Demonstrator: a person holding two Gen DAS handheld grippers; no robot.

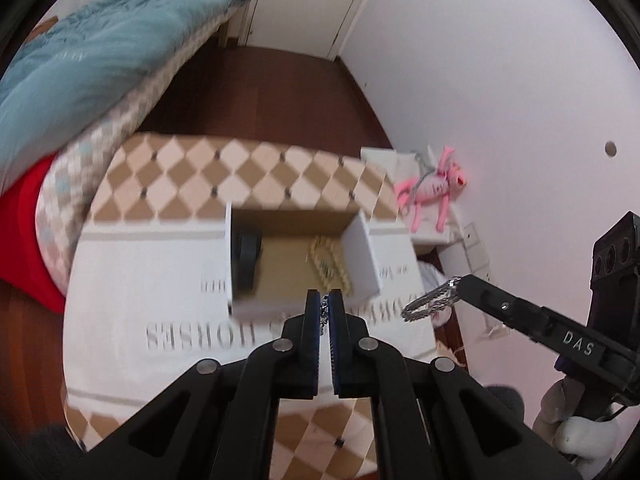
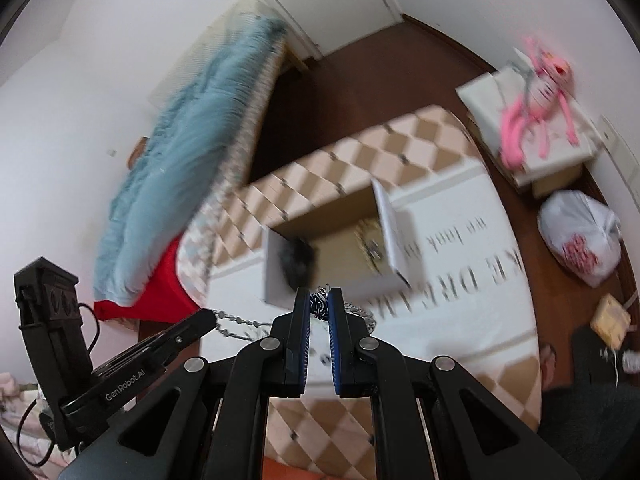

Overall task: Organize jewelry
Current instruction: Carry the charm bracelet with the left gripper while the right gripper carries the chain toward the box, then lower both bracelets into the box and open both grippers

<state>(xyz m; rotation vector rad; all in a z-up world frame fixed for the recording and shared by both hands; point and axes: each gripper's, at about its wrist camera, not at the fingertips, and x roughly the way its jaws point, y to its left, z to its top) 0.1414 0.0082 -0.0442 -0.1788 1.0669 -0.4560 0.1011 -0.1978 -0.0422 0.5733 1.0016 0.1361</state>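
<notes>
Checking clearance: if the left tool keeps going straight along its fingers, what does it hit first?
Probably the open white box ahead: its near wall or the cardboard floor beside the gold chain. The left tool, shut on a silver chain, is above it; depth is unclear.

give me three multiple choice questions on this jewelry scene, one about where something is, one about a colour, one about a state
1. Where is the gold bead necklace?
A. inside the open box
B. on the bed
C. on the floor

2. What colour is the plush toy by the wall?
A. green
B. pink
C. black

3. What is the left gripper doing?
A. standing wide open
B. shut on the silver chain
C. holding the plush toy

Answers:
1. A, the beads lie on the bottom of the box, near its right wall.
2. B, its limbs and head are pink in both views.
3. B, chain links show between its closed pads, and the right gripper pinches the same chain.
</notes>
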